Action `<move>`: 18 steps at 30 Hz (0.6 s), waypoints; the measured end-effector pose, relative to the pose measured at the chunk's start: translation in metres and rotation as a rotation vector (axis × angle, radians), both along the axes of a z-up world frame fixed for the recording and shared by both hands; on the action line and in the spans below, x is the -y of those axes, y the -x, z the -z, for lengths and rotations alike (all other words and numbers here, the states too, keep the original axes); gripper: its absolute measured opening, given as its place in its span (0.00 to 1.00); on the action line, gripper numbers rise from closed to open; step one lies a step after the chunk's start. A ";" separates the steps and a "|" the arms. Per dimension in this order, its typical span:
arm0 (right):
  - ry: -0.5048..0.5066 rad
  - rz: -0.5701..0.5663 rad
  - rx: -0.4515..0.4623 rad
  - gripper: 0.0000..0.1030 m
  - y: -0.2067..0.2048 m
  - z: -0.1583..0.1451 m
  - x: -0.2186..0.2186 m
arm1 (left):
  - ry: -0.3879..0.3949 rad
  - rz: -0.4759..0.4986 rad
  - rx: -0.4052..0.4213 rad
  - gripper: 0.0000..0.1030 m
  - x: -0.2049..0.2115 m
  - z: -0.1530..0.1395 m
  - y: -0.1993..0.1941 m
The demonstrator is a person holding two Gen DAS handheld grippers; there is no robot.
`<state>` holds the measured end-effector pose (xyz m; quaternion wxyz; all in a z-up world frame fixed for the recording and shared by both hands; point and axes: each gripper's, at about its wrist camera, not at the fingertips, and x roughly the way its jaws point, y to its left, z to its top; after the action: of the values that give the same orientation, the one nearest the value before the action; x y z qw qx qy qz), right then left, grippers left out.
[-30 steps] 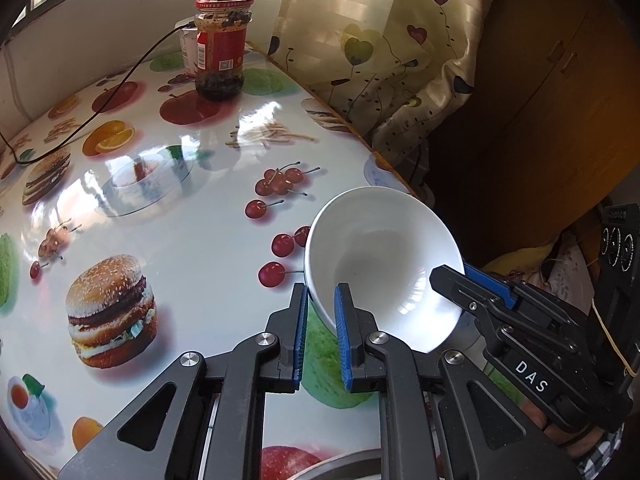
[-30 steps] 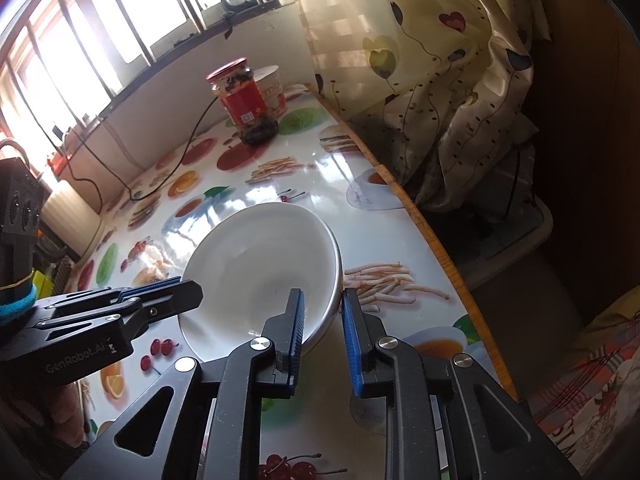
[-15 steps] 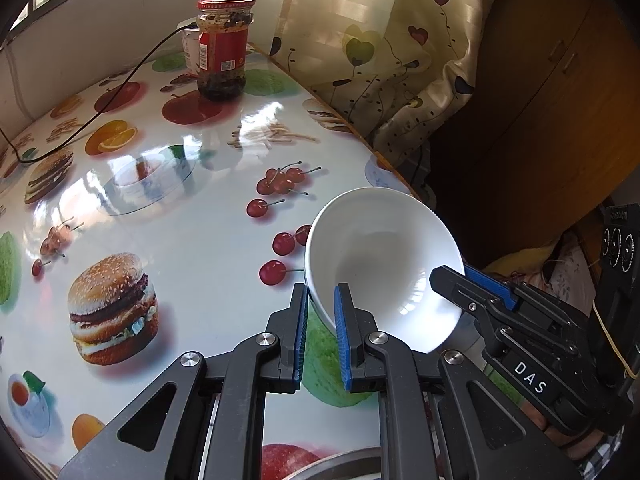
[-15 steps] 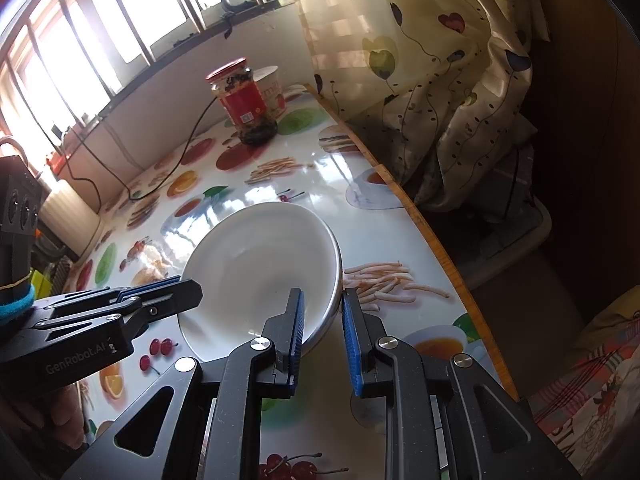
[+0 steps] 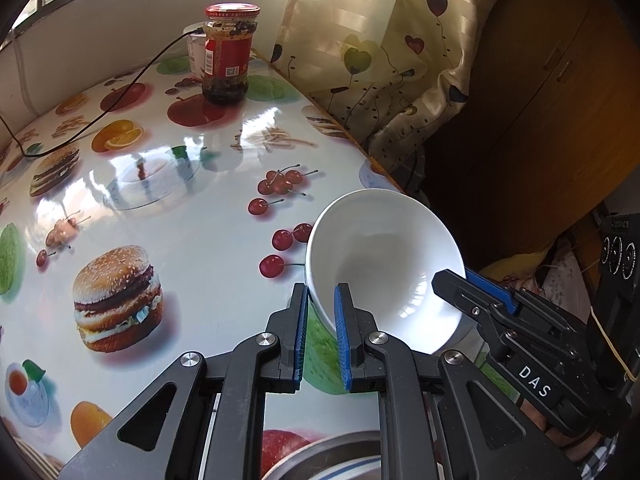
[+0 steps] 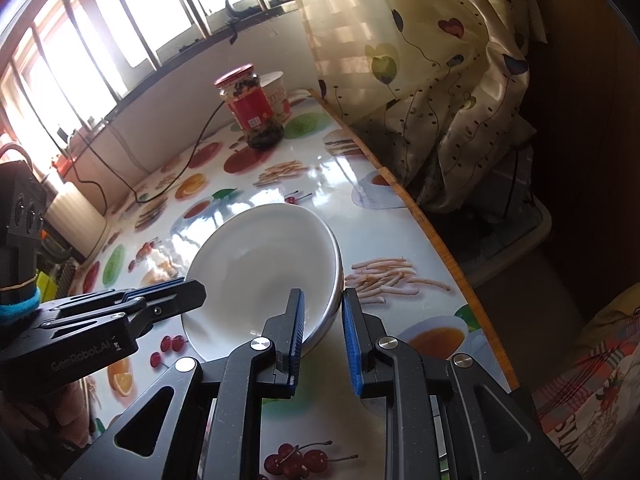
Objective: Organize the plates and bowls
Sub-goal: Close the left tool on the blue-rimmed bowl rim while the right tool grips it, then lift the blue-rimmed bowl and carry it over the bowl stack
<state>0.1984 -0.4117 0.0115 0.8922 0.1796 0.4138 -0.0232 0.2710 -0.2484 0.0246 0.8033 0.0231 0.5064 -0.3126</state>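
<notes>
Pinching opposite rims of the white bowl (image 5: 384, 256), left gripper (image 5: 321, 300) and right gripper (image 6: 322, 308), narrowly parted.

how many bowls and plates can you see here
2. A white bowl, gripped on opposite rims by the left gripper and right gripper. A blue-striped dish sits at the bottom edge, mostly hidden; more may be hidden.

White bowl (image 5: 384, 256); fruit-and-burger-printed tablecloth (image 5: 192, 240).
</notes>
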 end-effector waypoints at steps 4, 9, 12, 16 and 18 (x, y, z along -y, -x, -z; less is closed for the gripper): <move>0.004 -0.003 0.019 0.18 0.009 -0.009 -0.004 | 0.003 0.001 0.026 0.14 -0.004 -0.009 0.008; 0.006 -0.005 0.039 0.18 0.018 -0.020 -0.009 | 0.019 -0.005 0.037 0.14 -0.010 -0.017 0.015; 0.011 -0.008 0.052 0.18 0.024 -0.025 -0.013 | 0.027 -0.008 0.046 0.14 -0.013 -0.021 0.021; 0.013 -0.014 0.070 0.18 0.033 -0.034 -0.018 | 0.041 -0.013 0.052 0.14 -0.019 -0.027 0.028; 0.017 -0.016 0.077 0.18 0.036 -0.037 -0.019 | 0.045 -0.017 0.057 0.14 -0.022 -0.030 0.032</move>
<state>0.1621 -0.3922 0.0487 0.9091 0.1692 0.3804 -0.0125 0.2390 -0.2261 0.0550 0.8203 0.0099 0.4764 -0.3162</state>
